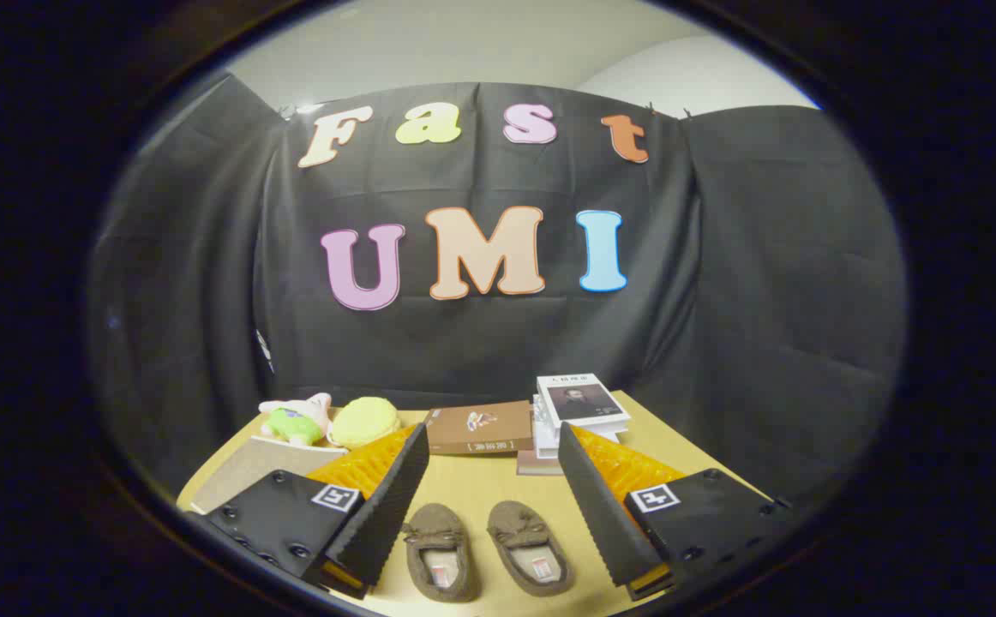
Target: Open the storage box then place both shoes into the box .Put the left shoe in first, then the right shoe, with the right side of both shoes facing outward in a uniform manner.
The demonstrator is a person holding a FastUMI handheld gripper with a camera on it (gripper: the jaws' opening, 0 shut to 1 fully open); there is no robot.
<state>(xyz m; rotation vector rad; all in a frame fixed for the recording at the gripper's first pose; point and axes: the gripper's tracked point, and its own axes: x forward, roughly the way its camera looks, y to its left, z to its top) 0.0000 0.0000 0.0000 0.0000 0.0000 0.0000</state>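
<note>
The claw (494, 488) stands with its two fingers (391, 506) spread wide apart and holding nothing; it hovers above the table (472, 484), looking forward along the surface. Between the fingers, nearest of all, lies a pair of brown moccasin-style slippers, side by side with toes pointing away; the slipper (440, 548) beside the left finger and the slipper (531, 547) beside the right finger lie near each other but apart, each showing a small bow on the upper and a label inside the heel. Beyond the slippers, in the middle of the table, rests a brown storage box (479, 427), closed, its lid flat; just beside it on the right stands a stack of books (582, 407) with a pale cover on top. Left of the box sit a round yellow plush cushion (364, 421) and a small green-and-white plush toy (297, 420); a flat pale board or book (249, 467) lies in front of the toy, partly hidden by the left finger. Judgement: the task is at its start; the box is not yet opened and neither shoe is placed. The next move calls for advancing the claw over the slippers to the box and catching the lid edge; which edge is hinged cannot be told. Thereafter the left shoe goes in first; which slipper is the left one is not certain from this view, so the toe shape should be checked on approach.
</note>
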